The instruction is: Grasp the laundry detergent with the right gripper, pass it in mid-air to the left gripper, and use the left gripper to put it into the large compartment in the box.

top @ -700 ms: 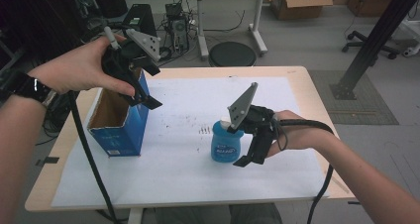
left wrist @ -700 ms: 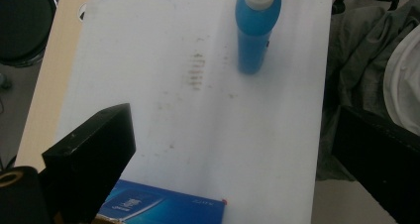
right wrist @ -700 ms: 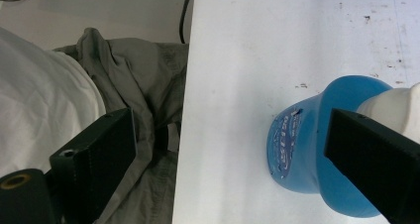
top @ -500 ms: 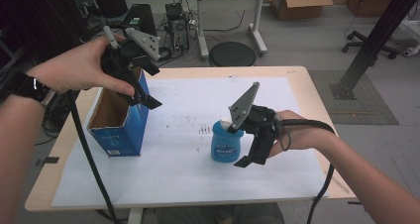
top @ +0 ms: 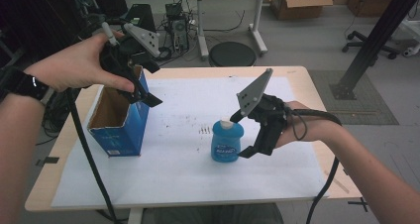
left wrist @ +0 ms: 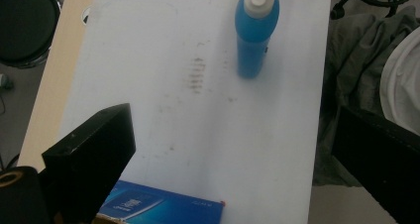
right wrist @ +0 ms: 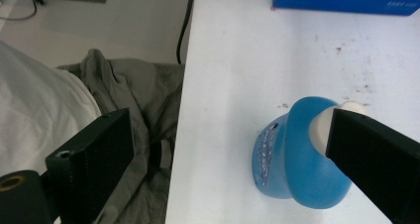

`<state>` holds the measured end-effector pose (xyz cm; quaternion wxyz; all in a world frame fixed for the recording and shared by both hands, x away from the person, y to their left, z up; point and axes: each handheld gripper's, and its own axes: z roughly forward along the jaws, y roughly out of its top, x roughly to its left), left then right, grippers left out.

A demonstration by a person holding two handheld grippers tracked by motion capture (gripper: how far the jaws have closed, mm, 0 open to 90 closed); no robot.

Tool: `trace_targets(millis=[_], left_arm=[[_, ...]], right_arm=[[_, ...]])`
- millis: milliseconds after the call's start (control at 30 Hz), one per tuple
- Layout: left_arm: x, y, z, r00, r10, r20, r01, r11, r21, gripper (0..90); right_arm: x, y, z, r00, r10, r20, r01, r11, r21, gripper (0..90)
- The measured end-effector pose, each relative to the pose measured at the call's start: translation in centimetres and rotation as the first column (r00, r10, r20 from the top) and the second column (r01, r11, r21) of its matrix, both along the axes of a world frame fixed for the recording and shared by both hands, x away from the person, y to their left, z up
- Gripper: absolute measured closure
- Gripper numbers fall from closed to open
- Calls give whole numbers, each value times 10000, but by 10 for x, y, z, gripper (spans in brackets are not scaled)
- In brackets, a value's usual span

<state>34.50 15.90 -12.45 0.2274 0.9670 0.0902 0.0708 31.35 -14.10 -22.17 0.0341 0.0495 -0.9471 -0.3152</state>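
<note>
Blue bottle (top: pixel 227 141) upright on the white sheet (top: pixel 183 179), near the table's middle, open blue box (top: pixel 119 119) well to its left.

The right gripper (top: pixel 244 134) sits just right of the bottle, jaws wide, holding nothing; one jaw crosses in front of the white cap in the right gripper view. The left gripper (top: pixel 145 94) hangs above the box's far right corner, jaws also wide and empty. The left gripper view shows smudges (left wrist: pixel 196 74) on the sheet beside the bottle; the high view shows a black stool (top: pixel 232 53) beyond the table's (top: pixel 297 74) far edge.
</note>
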Motion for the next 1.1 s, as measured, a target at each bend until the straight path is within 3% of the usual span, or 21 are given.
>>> trace_targets(millis=[200,433,533,567,600,633,667,700,733,833,867,1100], left_arm=[[0,-1,2,10000,-80,13,80,10000,-46,45],[-1,0,2,10000,-8,18,8,10000,-33,45],[-2,-1,2,10000,-15,-17,15,10000,-45,45],[-2,-1,2,10000,-15,-17,15,10000,-45,45],[-2,-1,2,10000,-25,-31,25,10000,-47,45],[-2,-1,2,10000,-25,-31,25,10000,-47,45],[-2,-1,2,10000,-43,-41,43,10000,-59,45],[-2,-1,2,10000,-43,-41,43,10000,-59,45],[-2,0,2,10000,-8,-21,8,10000,-10,45],[-2,0,2,10000,-9,-66,9,10000,4,45],[-2,-1,2,10000,-4,-78,4,10000,-25,45],[-1,-1,1,9999,-32,-126,32,10000,14,43]], right_arm=[[7,-14,10,9996,-243,111,235,9976,657,41],[20,-33,11,9968,-783,181,750,9872,1409,40],[28,-45,10,9936,-1112,178,1053,9737,2020,32],[28,-45,10,9936,-1112,178,1053,9737,2020,32],[31,-52,8,9919,-1261,171,1188,9659,2301,32],[31,-52,8,9919,-1261,171,1188,9659,2301,32],[34,-58,4,9896,-1426,175,1335,9574,2559,30],[34,-58,4,9896,-1426,175,1335,9574,2559,30],[37,-63,-1,9882,-1531,94,1446,9501,2766,27],[40,-68,-7,9861,-1661,23,1583,9441,2893,26],[43,-73,-13,9828,-1840,-171,1805,9359,3025,26],[52,-85,-38,9739,-2199,-570,2262,9159,3316,24]])
